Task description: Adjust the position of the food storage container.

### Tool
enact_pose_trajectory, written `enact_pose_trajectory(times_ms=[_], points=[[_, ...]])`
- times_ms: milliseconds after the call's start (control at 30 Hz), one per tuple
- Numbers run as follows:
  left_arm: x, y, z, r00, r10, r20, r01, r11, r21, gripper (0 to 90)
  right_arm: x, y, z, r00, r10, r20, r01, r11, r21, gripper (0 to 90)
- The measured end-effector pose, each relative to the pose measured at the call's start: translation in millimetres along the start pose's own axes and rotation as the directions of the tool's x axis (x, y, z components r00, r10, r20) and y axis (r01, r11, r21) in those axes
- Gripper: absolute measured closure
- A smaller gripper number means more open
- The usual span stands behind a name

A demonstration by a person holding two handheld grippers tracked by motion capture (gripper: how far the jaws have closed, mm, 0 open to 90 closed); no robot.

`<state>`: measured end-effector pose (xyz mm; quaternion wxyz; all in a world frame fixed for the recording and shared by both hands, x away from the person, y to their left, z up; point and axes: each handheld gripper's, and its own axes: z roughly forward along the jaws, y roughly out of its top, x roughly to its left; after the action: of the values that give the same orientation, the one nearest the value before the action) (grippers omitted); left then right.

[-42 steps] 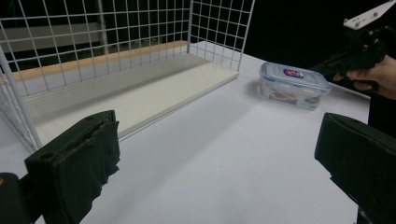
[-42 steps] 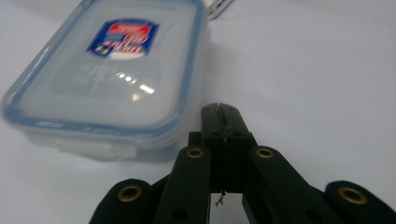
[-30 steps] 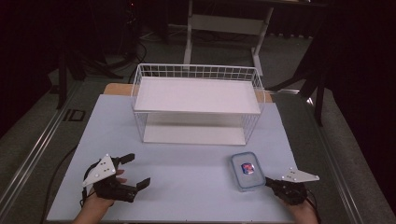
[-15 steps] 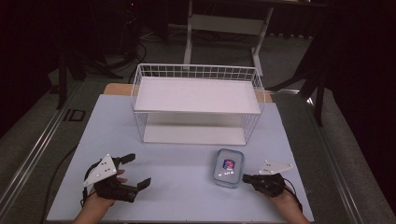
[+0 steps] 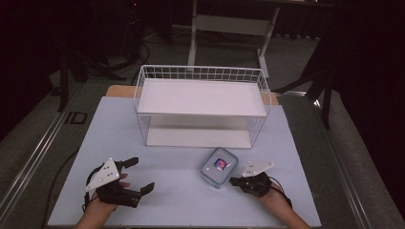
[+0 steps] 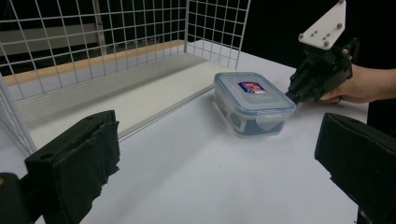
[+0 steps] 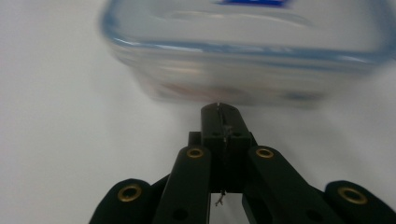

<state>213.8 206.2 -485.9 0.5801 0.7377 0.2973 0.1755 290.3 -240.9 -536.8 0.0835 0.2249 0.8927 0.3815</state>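
Observation:
A clear lidded plastic container (image 5: 219, 166) with a blue-rimmed lid and a small label lies on the white table, just in front of the wire rack. My right gripper (image 5: 232, 181) is shut, with nothing between its jaws. Its closed tips rest against the container's right side wall (image 7: 243, 56); the left gripper view has the same contact at the container (image 6: 254, 100) and right gripper (image 6: 289, 94). My left gripper (image 5: 142, 174) lies open near the table's front left. Its two black jaws stand wide apart, nothing between them (image 6: 217, 154).
A white wire rack (image 5: 200, 98) with a flat upper shelf and a lower shelf (image 6: 116, 93) stands at the back middle of the table (image 5: 181, 200). Dark floor and a stand's legs lie beyond the table's far edge.
My right gripper has moved left across the table front, and the container has slid left ahead of it toward the middle. The left gripper has stayed where it was.

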Motion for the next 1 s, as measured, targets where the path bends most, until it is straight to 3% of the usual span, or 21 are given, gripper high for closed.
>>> enact_pose_trajectory(times_ms=[100,233,300,400,467,600,633,1000], points=[[0.7,-0.2,0.3,1.0,-0.005,0.0,0.005,1.0,-0.002,1.0,-18.4,-2.3,-10.3,0.9972,0.044,0.06,-0.043,0.999,-0.028,90.0],[0.0,-0.1,1.2,1.0,-0.001,0.0,0.001,1.0,0.001,1.0,-46.5,6.5,-16.8,0.9843,0.116,0.133,-0.106,0.991,-0.082,90.0],[-0.4,-0.2,1.4,1.0,0.0,0.0,0.0,1.0,0.002,1.0,-56.7,13.0,-14.0,0.9793,0.124,0.16,-0.111,0.99,-0.086,90.0],[0.6,-0.8,1.1,1.0,-0.003,-0.001,0.003,1.0,0.005,1.0,-64.6,23.1,-5.9,0.9785,0.114,0.172,-0.102,0.992,-0.076,90.0],[0.8,-1.1,0.4,1.0,-0.006,-0.002,0.006,1.0,0.004,1.0,-69.0,25.2,0.8,0.9787,0.145,0.145,-0.134,0.987,-0.085,90.0],[0.3,-1.0,-1.3,1.0,-0.004,-0.002,0.004,1.0,0.0,1.0,-63.3,25.7,11.6,0.9854,0.132,0.107,-0.125,0.99,-0.069,90.0],[0.5,-1.0,-1.3,1.0,-0.004,-0.002,0.004,1.0,0.0,1.0,-59.9,25.7,12.2,0.9857,0.121,0.117,-0.115,0.991,-0.062,90.0],[0.0,-1.4,2.6,1.0,0.0,0.001,0.0,0.9999,0.012,1.0,-27.3,13.1,-0.2,0.9934,0.113,0.023,-0.112,0.993,-0.04,90.0]])
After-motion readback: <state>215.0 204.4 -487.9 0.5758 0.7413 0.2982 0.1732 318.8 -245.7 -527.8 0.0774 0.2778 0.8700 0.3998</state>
